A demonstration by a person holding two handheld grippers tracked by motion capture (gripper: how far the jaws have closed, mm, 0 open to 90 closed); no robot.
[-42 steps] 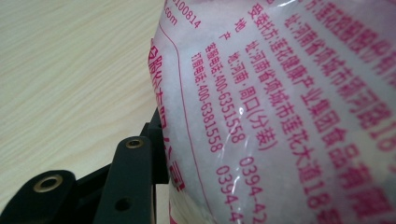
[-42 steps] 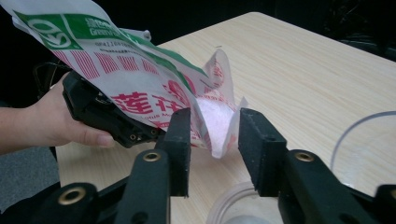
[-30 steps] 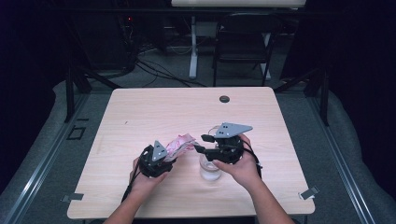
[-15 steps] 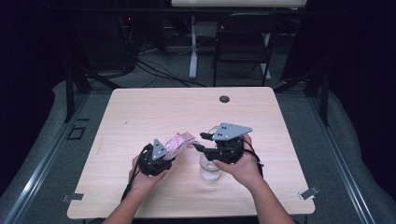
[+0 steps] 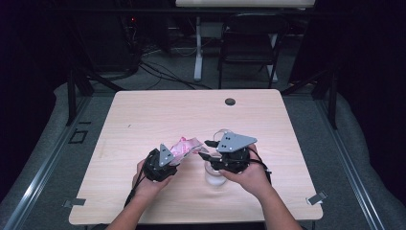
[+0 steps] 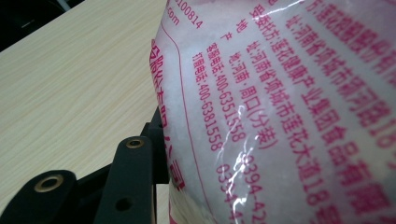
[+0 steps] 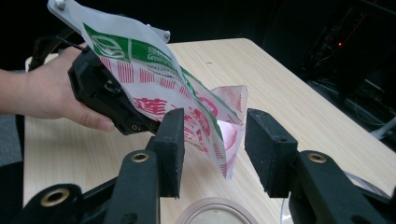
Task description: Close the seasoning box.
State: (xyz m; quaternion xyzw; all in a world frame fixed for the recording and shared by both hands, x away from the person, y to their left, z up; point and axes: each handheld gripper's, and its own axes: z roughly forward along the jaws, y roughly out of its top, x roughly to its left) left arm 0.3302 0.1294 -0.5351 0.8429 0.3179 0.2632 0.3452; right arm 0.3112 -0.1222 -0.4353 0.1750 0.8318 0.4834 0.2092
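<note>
A white plastic bag [image 5: 186,146] with pink and green print hangs tilted above the table's near middle, and my left gripper [image 5: 173,156] is shut on it. In the left gripper view the bag [image 6: 280,112] covers most of the frame, with one black finger [image 6: 133,175] pressed to its edge. My right gripper [image 7: 212,151] is open, one jaw on each side of the bag's lower corner [image 7: 229,135] without touching it. A clear round container [image 5: 214,176] stands under my right hand, and its rim [image 7: 217,212] lies just below the jaws.
The light wooden table [image 5: 143,115] has a small dark disc [image 5: 230,101] near its far edge. Behind the table stand a black chair [image 5: 249,45] and a desk leg among cables on the floor.
</note>
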